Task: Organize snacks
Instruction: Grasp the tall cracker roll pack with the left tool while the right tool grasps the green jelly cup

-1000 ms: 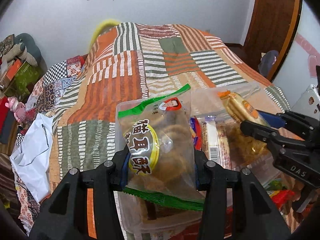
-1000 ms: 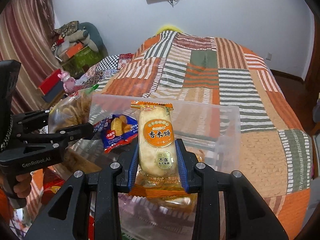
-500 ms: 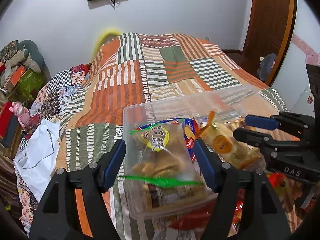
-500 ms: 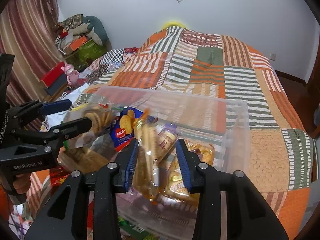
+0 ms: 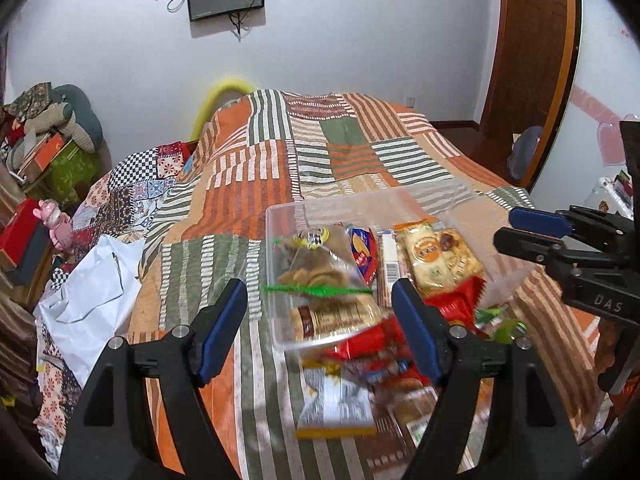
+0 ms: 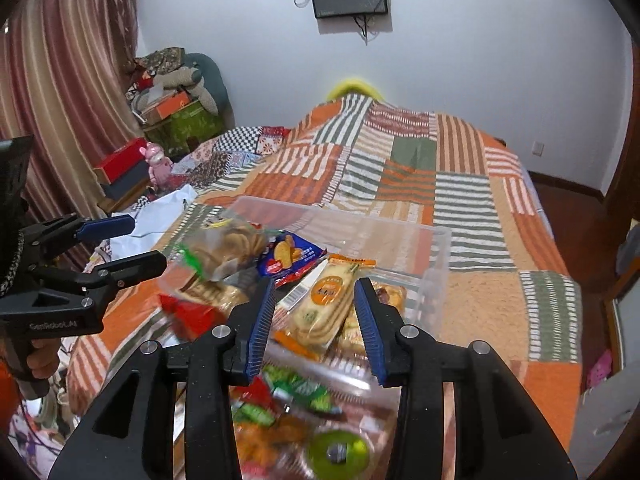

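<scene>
Snacks (image 5: 400, 264) sitting in the clear plastic bin (image 5: 280, 216), centre of the left wrist frame, on the striped patchwork bedspread (image 5: 256, 184). Inside, left to right: clear bag of brown cookies with green seal (image 5: 312, 264), blue chip packet (image 5: 362, 252), orange-labelled rice cracker pack (image 5: 430, 258). Same trio in the right wrist frame: cookie bag (image 6: 224, 248) centre left, blue packet (image 6: 290, 258) beside it, cracker pack (image 6: 324, 304) leaning across bin rim (image 6: 440, 264). Loose red and green wrappers (image 5: 380, 356) piled below the bin, blurred. Left gripper (image 5: 320, 330) spread wide, blue pads empty, lower centre of its frame. Right gripper (image 6: 316, 320) likewise parted, cracker pack lying between the pads, contact unclear. White plastic bag (image 5: 92, 300) crumpled at left edge of bed.
</scene>
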